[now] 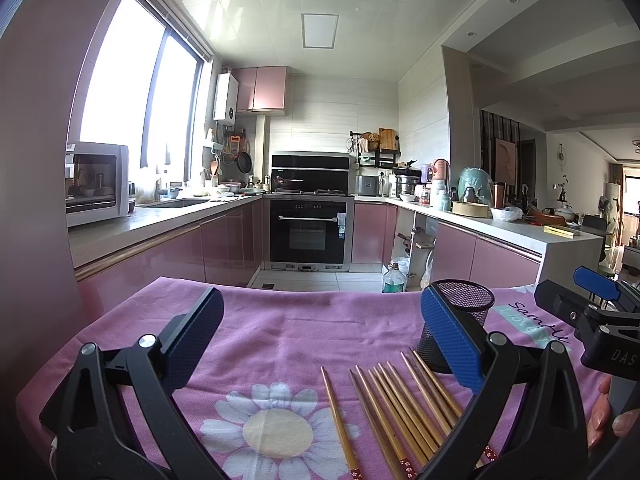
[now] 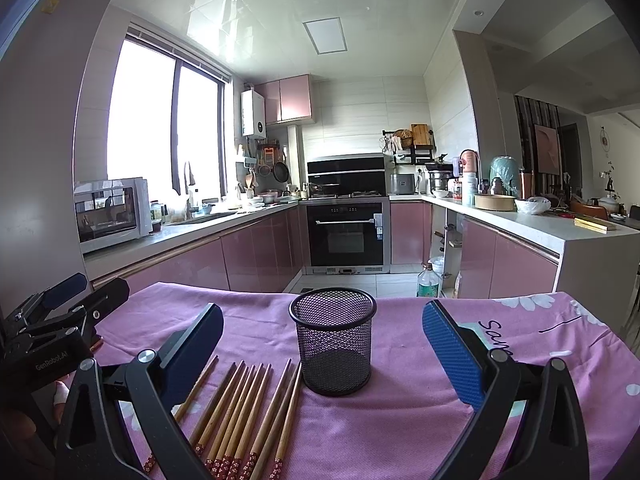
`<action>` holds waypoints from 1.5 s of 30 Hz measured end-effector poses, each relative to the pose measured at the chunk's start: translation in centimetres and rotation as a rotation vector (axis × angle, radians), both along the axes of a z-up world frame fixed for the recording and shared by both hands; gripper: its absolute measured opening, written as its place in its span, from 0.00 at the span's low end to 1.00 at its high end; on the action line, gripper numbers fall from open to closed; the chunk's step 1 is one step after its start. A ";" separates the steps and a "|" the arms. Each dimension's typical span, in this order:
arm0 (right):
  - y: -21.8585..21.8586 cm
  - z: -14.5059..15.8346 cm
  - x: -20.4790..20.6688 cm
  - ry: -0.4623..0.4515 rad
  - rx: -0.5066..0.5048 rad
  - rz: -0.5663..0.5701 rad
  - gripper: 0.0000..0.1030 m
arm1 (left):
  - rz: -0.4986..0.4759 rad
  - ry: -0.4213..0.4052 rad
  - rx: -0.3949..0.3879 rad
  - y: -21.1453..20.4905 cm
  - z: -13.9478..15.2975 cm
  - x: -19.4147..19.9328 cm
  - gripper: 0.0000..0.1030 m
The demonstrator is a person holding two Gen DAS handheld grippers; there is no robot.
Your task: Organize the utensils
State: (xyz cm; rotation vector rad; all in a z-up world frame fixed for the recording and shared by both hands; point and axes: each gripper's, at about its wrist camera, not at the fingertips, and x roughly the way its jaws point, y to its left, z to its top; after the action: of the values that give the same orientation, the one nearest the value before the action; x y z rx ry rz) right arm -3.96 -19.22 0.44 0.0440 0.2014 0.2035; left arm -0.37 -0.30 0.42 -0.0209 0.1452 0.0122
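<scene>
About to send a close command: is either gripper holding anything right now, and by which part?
Nothing is held. The left gripper and right gripper are both open and empty. The chopsticks lie loose on the cloth beside the mesh holder.

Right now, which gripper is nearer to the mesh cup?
Right. The right gripper faces the mesh cup, which stands between its open fingers. The left gripper is off to the cup's left, over the chopsticks.

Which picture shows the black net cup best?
The right wrist view: the mesh cup stands whole in the middle, rim to base. In the left wrist view the left tongs' blue pad hides part of the cup.
</scene>
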 end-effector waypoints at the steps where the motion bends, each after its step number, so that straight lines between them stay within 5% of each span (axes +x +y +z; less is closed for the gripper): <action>1: 0.0 0.0 0.0 0.001 0.002 0.001 0.94 | -0.001 0.001 0.000 0.0 0.0 0.0 0.94; 45: 0.4 -0.2 0.2 0.017 0.008 0.015 0.94 | -0.006 0.027 0.005 0.0 -0.2 0.3 0.94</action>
State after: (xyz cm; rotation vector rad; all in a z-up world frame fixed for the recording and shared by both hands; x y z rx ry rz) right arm -3.77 -18.86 0.20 0.0525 0.2183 0.2194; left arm -0.07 -0.28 0.20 -0.0156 0.1717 0.0068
